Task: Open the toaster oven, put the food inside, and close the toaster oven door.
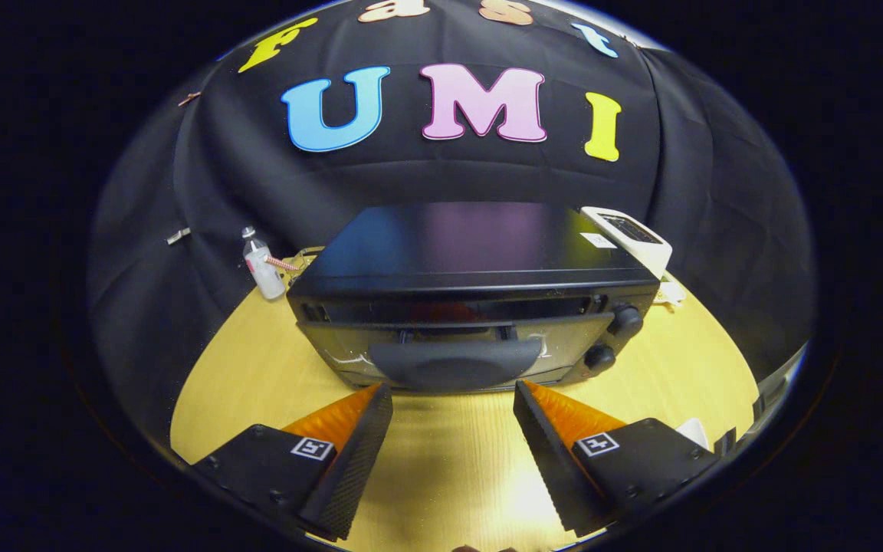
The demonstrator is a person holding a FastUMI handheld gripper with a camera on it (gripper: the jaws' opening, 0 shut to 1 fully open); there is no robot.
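Observation:
A black toaster oven (472,253) stands on a round yellow wooden table (257,360), just ahead of my fingers. Its door (342,345) leans out a little at the top, leaving a dark gap under the oven's roof. Through that gap shows something reddish (445,311); I cannot tell what it is. The door's wide dark handle (453,362) juts toward me, right beyond the fingertips. My gripper (451,389) is open, with only bare table between its fingers, and its tips stop just short of the handle.
Two round knobs (625,319) sit on the oven's right side. A small clear bottle (261,264) stands left of the oven at the table's back. A white device (633,238) leans behind the oven's right corner. A white object (693,432) lies beside the right finger.

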